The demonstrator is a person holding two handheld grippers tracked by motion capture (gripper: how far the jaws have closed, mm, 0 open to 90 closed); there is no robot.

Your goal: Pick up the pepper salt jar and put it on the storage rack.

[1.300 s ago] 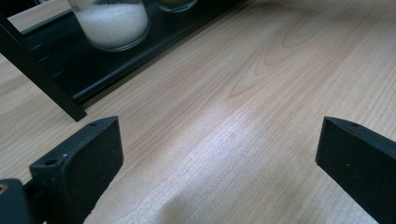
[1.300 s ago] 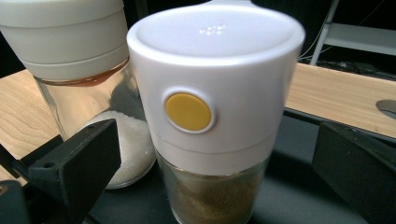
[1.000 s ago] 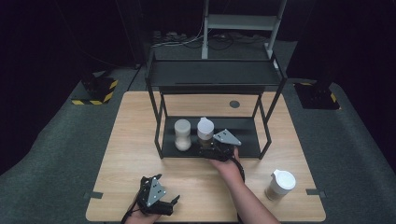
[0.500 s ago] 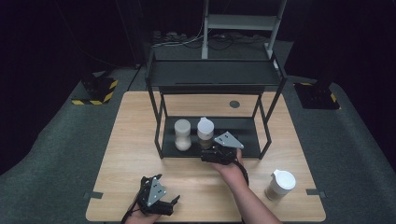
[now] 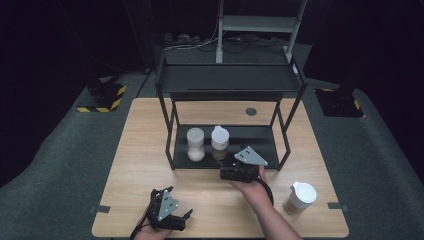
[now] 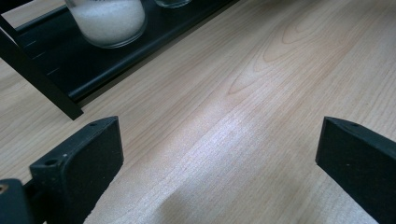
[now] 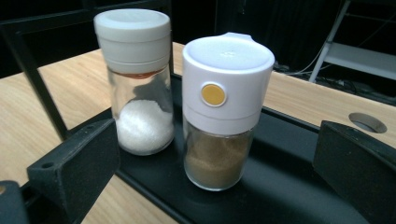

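On the lower shelf (image 5: 260,140) of a black two-tier rack stand two jars. One holds white granules (image 5: 195,144) (image 7: 140,88). To its right, the other holds brown powder under a white cap with a yellow button (image 5: 219,142) (image 7: 222,112). My right gripper (image 5: 229,169) (image 7: 215,154) hovers at the shelf's front edge, open. The brown jar stands just ahead of its jaws and they do not touch it. My left gripper (image 5: 162,194) (image 6: 219,149) rests open near the table's front left, with bare wood between its jaws.
A third white-capped jar (image 5: 300,198) stands on the wooden table (image 5: 140,150) at the front right. The rack's upper shelf (image 5: 230,80) overhangs the two jars, and its black legs (image 5: 168,150) frame the lower shelf. A round hole (image 5: 251,111) is in the tabletop behind the rack.
My right gripper has drawn back slightly toward the table's front, away from the brown jar. The jars and the left gripper have not moved.
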